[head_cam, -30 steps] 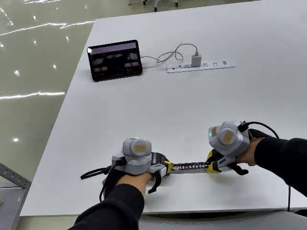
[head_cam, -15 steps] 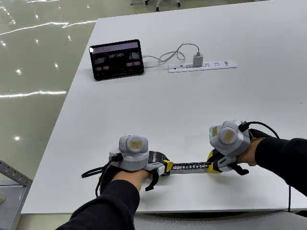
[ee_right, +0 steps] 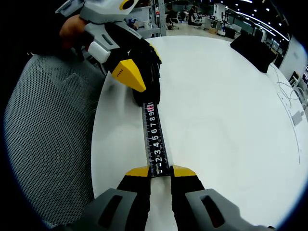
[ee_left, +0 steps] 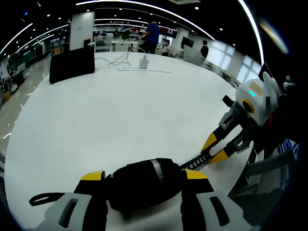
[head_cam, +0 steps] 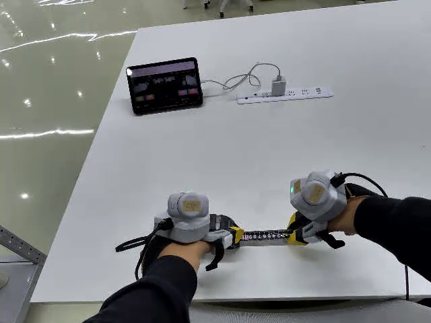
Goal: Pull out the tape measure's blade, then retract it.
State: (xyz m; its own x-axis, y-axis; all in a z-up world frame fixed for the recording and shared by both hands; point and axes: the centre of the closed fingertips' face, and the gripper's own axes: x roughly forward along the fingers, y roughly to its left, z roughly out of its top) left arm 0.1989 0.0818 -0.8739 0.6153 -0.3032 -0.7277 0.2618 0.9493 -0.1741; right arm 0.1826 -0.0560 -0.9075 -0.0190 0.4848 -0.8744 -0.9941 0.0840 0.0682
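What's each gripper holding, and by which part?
Left gripper clamps the black tape measure case by its sides; right gripper pinches the numbered blade at its tip.

A broad white table stands on a glossy pale floor streaked with reflected light.

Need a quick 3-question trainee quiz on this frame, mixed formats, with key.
1. Fill in: the right tongs pinch the blade at its ____.
2. Pick one. The left tongs hold: A) the case; B) the blade's tip; C) nothing.
3. True or false: the blade is fully retracted.

Key: 1 tip; 2 A; 3 false, a numbered stretch spans the gap between the two tongs.
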